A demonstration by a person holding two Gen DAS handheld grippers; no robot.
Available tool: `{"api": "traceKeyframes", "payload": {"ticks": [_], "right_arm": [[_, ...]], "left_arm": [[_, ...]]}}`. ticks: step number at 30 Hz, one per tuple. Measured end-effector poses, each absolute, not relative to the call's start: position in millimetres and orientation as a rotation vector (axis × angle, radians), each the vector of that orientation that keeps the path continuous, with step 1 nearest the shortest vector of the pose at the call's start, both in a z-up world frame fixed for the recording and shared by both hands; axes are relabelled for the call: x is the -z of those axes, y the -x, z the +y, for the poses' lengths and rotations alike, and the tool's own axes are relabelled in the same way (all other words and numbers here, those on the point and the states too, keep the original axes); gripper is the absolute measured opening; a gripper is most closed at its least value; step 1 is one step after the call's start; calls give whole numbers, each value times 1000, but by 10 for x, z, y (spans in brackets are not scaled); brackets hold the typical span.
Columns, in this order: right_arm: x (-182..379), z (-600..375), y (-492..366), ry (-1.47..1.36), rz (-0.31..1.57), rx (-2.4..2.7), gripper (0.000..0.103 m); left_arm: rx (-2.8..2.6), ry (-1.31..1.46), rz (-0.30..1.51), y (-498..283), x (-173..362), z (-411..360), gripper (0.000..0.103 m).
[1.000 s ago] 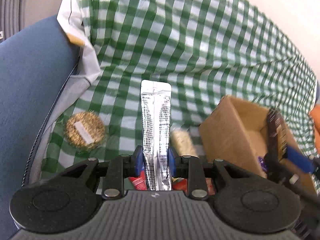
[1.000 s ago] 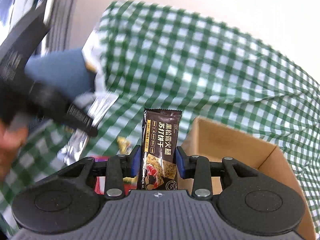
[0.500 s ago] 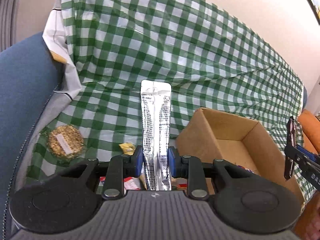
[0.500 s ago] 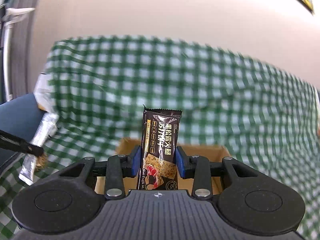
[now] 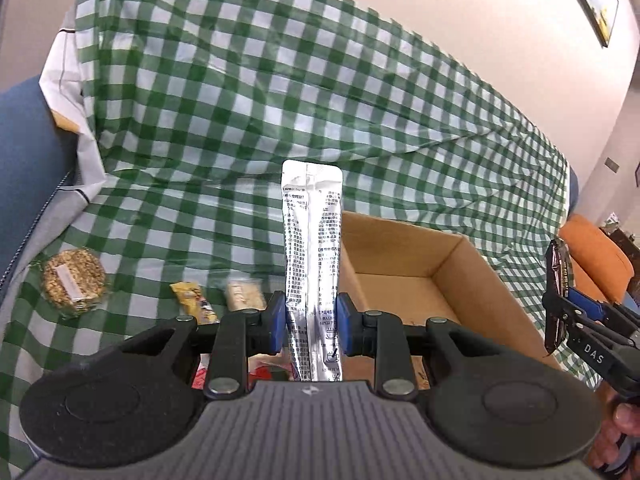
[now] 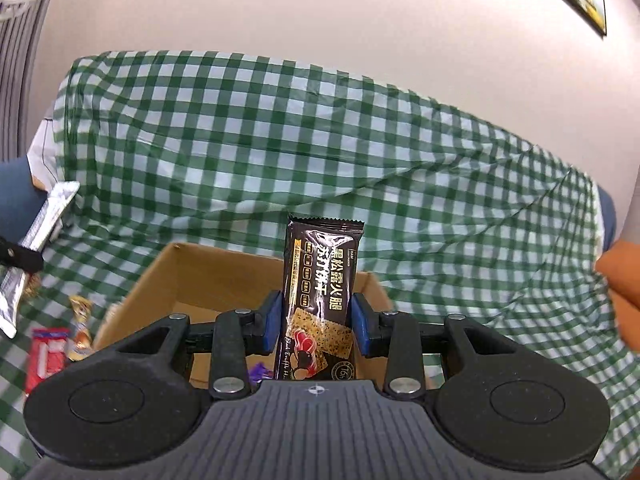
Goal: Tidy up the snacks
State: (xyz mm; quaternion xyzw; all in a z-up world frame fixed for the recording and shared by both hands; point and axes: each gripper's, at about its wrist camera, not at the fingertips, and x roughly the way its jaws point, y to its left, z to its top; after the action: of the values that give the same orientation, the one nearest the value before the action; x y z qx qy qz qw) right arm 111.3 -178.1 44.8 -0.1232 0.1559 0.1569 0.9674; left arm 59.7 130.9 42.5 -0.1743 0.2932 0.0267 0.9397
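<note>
My left gripper is shut on a long silver sachet that stands upright between the blue pads. It hangs above the left edge of an open cardboard box. My right gripper is shut on a black cracker bar, held upright over the same box. The right gripper with its bar shows at the right edge of the left wrist view. The silver sachet shows at the left edge of the right wrist view.
A round seed cracker, a yellow candy and a beige packet lie on the green checked cloth left of the box. A red packet lies there too. An orange cushion sits at right.
Both grippers have lifted and tilted back with their snacks still held. The box now sits lower and more central in both views. The right gripper has swung out to the right of the box.
</note>
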Motion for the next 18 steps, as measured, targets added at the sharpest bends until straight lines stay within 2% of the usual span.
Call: {"api": "traceKeyframes", "payload": {"ticks": [18], "right_arm": [[-407,-2094,-1170,213,352,-242,38]], "left_arm": [[33,332,559,-717,-427,994,29]]}}
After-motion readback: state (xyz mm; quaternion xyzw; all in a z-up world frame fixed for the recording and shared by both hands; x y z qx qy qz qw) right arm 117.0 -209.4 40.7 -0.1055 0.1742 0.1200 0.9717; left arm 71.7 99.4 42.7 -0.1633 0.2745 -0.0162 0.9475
